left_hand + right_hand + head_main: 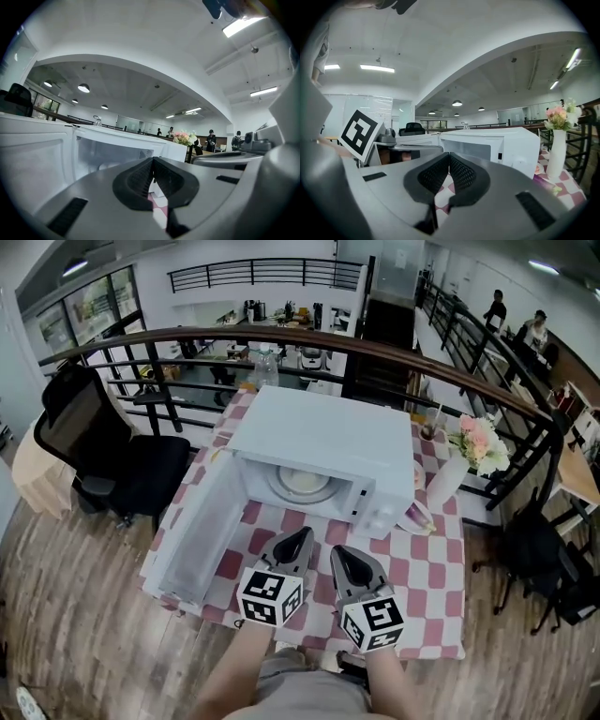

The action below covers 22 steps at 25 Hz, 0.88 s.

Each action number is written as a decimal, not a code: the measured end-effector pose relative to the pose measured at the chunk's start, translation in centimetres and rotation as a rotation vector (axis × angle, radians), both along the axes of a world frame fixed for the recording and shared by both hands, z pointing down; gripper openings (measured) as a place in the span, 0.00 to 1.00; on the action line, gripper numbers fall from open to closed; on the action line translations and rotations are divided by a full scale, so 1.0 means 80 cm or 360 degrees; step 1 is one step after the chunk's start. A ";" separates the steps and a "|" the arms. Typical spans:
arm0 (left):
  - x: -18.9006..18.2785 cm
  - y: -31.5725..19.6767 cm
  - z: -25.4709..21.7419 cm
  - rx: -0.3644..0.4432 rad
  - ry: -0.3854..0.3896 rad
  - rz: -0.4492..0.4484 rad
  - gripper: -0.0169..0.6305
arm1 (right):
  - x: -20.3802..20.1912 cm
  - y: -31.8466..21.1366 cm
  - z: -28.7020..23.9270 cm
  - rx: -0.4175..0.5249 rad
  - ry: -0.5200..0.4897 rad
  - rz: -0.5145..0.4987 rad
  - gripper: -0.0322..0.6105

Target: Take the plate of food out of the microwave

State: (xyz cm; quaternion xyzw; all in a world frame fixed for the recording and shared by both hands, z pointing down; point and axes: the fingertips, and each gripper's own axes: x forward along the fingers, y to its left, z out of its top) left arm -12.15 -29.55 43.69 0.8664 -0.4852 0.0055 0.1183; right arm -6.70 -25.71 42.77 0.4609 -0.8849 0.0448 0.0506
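a white microwave [323, 442] sits in the middle of a table covered in a red and white checked cloth [422, 587]. its door [192, 535] hangs wide open toward the table's left edge. inside, on the floor of the cavity, lies the plate [303, 482]. it is round and white with something pale on it, and i cannot tell what the food is. i hold my left gripper [298, 538] and right gripper [345, 557] side by side over the near edge of the table, in front of the open cavity and apart from the plate. both have their black ribbed jaws pressed together with nothing between them. a white vase [448, 479] of pink flowers [480, 444] stands near the table's right edge.
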 end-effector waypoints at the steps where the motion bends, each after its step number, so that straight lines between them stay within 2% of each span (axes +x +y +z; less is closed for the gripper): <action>1: -0.003 -0.005 0.003 -0.0017 0.0009 0.0000 0.03 | -0.002 -0.002 0.002 -0.0004 0.0003 0.0013 0.09; 9: -0.016 -0.039 0.024 -0.0132 0.0153 0.0015 0.03 | -0.004 -0.023 0.014 -0.0027 -0.0015 0.0116 0.09; 13: -0.023 -0.058 0.038 -0.0214 0.0236 -0.0023 0.04 | -0.006 -0.033 0.021 -0.0038 -0.0014 0.0144 0.09; 17: -0.031 -0.078 0.055 -0.0290 0.0287 -0.0076 0.13 | -0.008 -0.044 0.029 -0.0056 -0.0027 0.0160 0.09; 22: -0.034 -0.105 0.081 -0.0456 0.0438 -0.0124 0.23 | -0.010 -0.056 0.043 -0.0096 -0.0039 0.0174 0.09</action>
